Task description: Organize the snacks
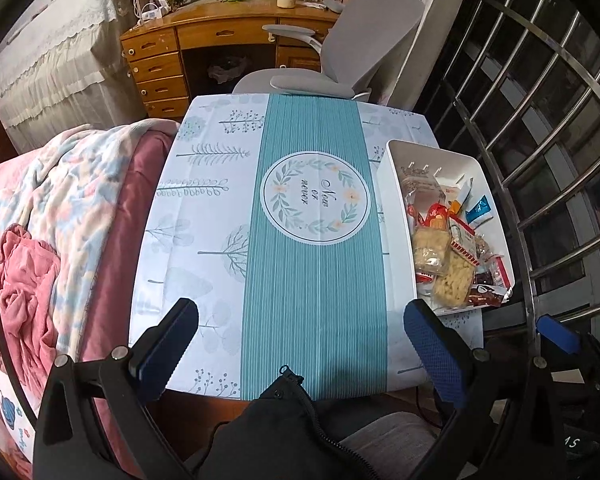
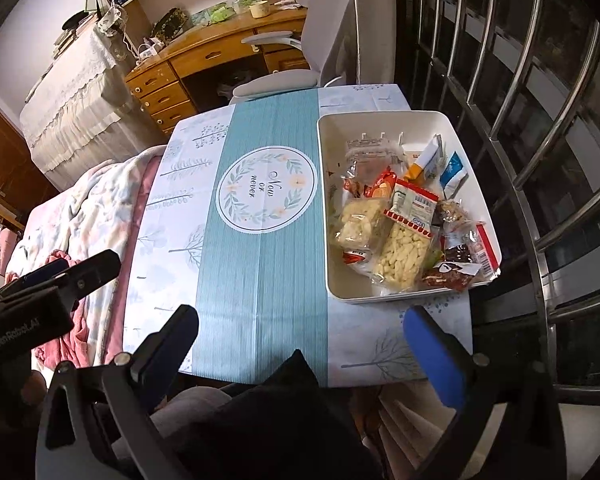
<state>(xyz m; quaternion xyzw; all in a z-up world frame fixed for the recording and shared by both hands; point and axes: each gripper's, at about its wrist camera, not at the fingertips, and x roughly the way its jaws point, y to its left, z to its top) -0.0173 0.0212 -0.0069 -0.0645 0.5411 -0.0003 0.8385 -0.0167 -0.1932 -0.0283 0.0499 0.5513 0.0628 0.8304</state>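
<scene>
The white box point(image 2: 404, 208) sits on the right side of the surface point(image 2: 260, 272), next to the round flower picture point(image 2: 266, 189). It is full of snacks point(image 2: 400, 240). Both tongs hang over the near edge, away from the box. The left tongs point(image 1: 300, 344) are wide open and hold nothing. The right tongs point(image 2: 300, 344) are wide open and hold nothing too.

Smooth glossy white plastic bin point(image 2: 324, 216) at 3 o'clock holding crinkly clear-film snack packets point(image 2: 404, 256), on a matt printed tablecloth point(image 2: 260, 280); fleecy blanket point(image 1: 60, 184) at 9.
</scene>
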